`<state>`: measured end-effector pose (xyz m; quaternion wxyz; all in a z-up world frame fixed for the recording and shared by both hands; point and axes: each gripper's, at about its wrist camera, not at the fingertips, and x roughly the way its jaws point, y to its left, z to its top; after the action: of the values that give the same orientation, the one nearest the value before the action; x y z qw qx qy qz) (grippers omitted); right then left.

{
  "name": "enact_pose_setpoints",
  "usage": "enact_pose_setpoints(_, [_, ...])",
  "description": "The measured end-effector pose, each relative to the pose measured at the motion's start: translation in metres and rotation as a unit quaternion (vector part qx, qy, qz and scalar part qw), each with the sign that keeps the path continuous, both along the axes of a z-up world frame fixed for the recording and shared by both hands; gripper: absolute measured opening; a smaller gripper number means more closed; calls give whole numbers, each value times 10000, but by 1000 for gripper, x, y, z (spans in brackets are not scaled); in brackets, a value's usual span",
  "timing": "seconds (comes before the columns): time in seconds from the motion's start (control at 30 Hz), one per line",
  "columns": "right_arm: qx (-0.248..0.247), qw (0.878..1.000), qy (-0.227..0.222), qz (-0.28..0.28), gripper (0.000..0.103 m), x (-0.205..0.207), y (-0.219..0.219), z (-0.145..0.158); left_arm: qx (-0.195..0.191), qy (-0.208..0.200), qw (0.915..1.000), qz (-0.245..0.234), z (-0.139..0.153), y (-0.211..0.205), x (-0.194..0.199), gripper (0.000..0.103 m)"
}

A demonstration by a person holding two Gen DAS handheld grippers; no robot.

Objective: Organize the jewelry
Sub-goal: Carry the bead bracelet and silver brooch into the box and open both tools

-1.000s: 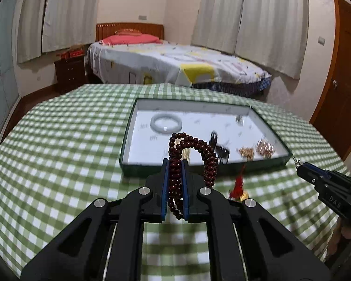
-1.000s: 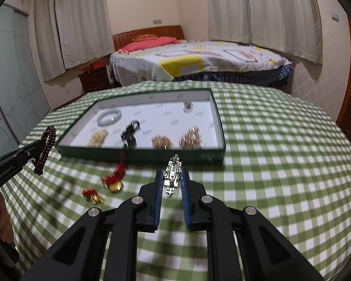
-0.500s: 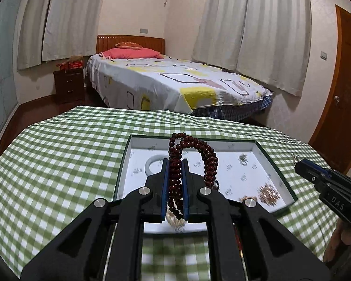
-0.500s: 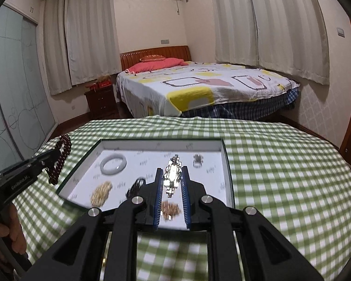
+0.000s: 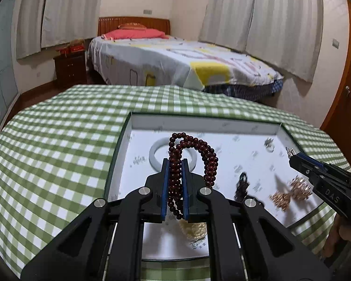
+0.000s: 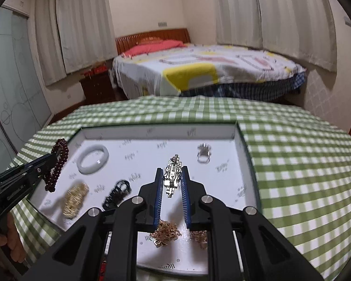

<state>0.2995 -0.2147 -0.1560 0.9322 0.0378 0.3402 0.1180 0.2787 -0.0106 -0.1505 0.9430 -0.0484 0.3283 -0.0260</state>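
The left tongs (image 5: 175, 164) are clamped on a string of dark red beads (image 5: 199, 147), which runs up between the blue pads, loops over above the tips and hangs down again on the right side of them. In the right wrist view the same tongs come in from the left edge with the beads draped across their tip, over the near left corner of the tray (image 6: 248, 154). The right tongs (image 6: 173, 175) are closed on a small silver piece of jewelry (image 6: 173, 175) — it stands upright between the pads and pokes out past the tips. Both pairs of tongs are held above the shallow, dark-rimmed tray with a white floor, which sits on the surface covered by a green checked cloth (image 6: 292, 175). Lying in the tray are a pale bangle (image 6: 93, 159) toward the far left, a silver ring (image 6: 204, 153) toward the far right, a black piece (image 6: 117, 193) near the middle, a pale gold piece (image 6: 74, 199) at the near left, and a heap of rose-gold chain (image 6: 166, 230) at the near edge — partly hidden under the right tongs. A hand (image 6: 10, 236) shows at the lower left behind the left tongs' handle. Beyond the surface stands a bed (image 6: 210, 70) with a patterned cover.
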Motion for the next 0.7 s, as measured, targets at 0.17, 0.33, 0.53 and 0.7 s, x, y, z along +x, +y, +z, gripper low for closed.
enact_pose_setpoints(0.17, [-59, 9997, 232, -12, 16, 8, -1, -8, -8, 274, 9996, 53, -14, 5, 7, 10])
enact_pose_setpoints(0.33, [-93, 9986, 526, 44, 16, 16, 1, -15, -111, 605, 9981, 91, -22, 9, 19, 10])
enact_pose_setpoints(0.53, [-84, 9969, 774, 88, 16, 21, 1, -22, -190, 935, 9953, 169, -33, 15, 27, 11])
enact_pose_setpoints(0.7, [-102, 9967, 800, 54, 17, 20, 0, -23, -112, 962, 9952, 117, -34, 12, 27, 17])
